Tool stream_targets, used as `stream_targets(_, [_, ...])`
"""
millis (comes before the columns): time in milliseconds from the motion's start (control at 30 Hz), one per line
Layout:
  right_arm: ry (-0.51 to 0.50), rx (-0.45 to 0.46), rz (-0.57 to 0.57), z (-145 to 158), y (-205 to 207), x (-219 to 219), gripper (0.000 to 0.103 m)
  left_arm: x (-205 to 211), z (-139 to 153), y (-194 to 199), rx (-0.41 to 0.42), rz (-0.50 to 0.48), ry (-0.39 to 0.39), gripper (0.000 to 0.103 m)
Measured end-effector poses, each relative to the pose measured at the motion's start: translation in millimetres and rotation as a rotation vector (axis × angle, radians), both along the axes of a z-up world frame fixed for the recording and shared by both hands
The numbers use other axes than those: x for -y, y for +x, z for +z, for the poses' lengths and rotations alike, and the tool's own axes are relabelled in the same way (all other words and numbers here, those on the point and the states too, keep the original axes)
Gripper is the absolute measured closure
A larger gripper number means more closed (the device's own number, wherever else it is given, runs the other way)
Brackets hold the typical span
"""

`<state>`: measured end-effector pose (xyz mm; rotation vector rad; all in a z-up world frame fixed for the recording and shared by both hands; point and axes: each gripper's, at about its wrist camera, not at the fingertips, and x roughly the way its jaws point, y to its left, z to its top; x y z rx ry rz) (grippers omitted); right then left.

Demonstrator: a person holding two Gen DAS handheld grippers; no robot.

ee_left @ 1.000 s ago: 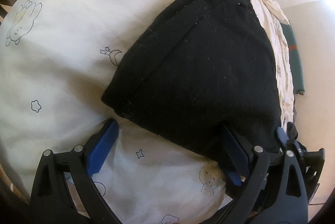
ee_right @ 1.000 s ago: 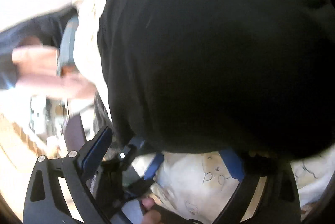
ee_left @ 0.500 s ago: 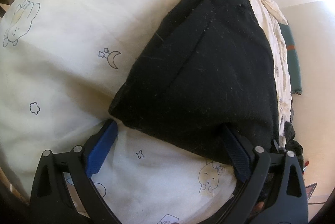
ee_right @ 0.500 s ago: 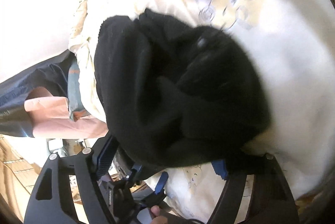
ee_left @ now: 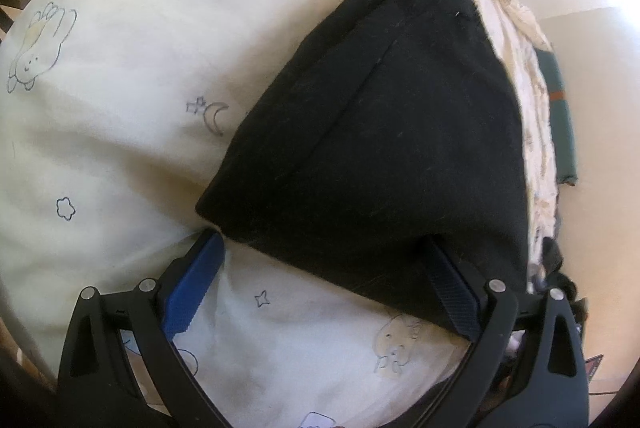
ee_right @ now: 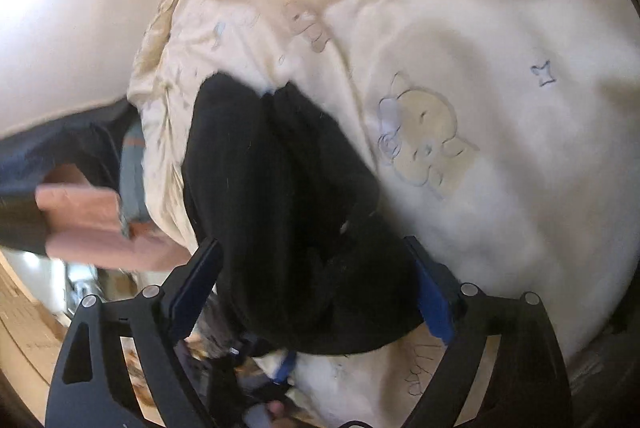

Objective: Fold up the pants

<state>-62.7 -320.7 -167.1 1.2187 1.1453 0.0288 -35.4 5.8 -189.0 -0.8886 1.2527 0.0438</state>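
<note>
The black pants (ee_left: 380,147) lie as a folded bundle on cream bedding (ee_left: 120,107) printed with small animals and stars. In the left wrist view my left gripper (ee_left: 320,242) stands wide open at the bundle's near edge. Its left pad (ee_left: 192,280) rests on bare bedding, and the tip of its right finger is hidden under the cloth. In the right wrist view the pants (ee_right: 280,207) sit between the wide jaws of my right gripper (ee_right: 310,243). Those jaws are opening, and the cloth lies on the bedding (ee_right: 500,67), not lifted.
A green flat item (ee_left: 560,115) lies along the bed's right edge, above pale floor. A pink cloth (ee_right: 88,220) and a dark garment are off the bed's left side in the right wrist view. The bedding's ruffled edge (ee_right: 160,27) runs along the far side.
The right gripper has drawn back from the pants, which filled its view and now sit low between its fingers. The bundle's near left corner shifted right. The left gripper stayed put.
</note>
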Motion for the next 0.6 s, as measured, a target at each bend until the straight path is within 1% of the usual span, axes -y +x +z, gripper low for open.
stream_targets(67, [0.043, -0.007, 0.021, -6, -3, -8, 0.012, -4, 8, 1, 0.044, 0.022, -0.002, 0.007])
stream_targets(133, [0.080, 0.021, 0.049, -6, -3, -12, 0.011, -6, 16, 7, 0.092, 0.018, 0.000, 0.007])
stream_targets(200, [0.090, 0.056, 0.063, -3, 6, -12, 0.010, -4, 10, 14, 0.058, 0.014, -0.019, 0.007])
stream_targets(267, [0.074, 0.057, 0.053, -5, 17, -10, 0.010, -2, -2, 25, 0.017, 0.005, -0.048, 0.007])
stream_targets(333, [0.037, -0.018, 0.125, -18, 35, -12, 0.011, -4, -3, 34, 0.021, 0.030, -0.061, 0.007])
stream_targets(367, [0.050, -0.040, 0.154, -23, 40, -15, 0.011, -3, -1, 38, 0.025, 0.030, -0.062, 0.008])
stream_targets(400, [0.053, -0.027, 0.171, -21, 46, -20, 0.012, -1, 1, 41, 0.031, 0.022, -0.059, 0.015])
stream_targets(433, [0.034, -0.014, 0.204, -17, 50, -25, 0.017, 1, 3, 43, 0.034, 0.010, -0.045, 0.020])
stream_targets(467, [-0.027, 0.015, 0.260, -7, 55, -34, 0.020, 2, 4, 44, 0.030, 0.003, -0.037, 0.029])
stream_targets(500, [-0.058, 0.028, 0.291, -2, 57, -39, 0.026, 2, 4, 43, 0.030, 0.002, -0.032, 0.042])
stream_targets(533, [-0.087, 0.033, 0.314, 1, 59, -43, 0.037, 2, 6, 41, 0.030, 0.000, -0.024, 0.049])
stream_targets(600, [-0.113, 0.035, 0.336, 4, 61, -46, 0.051, 4, 14, 40, 0.035, -0.015, -0.004, 0.066])
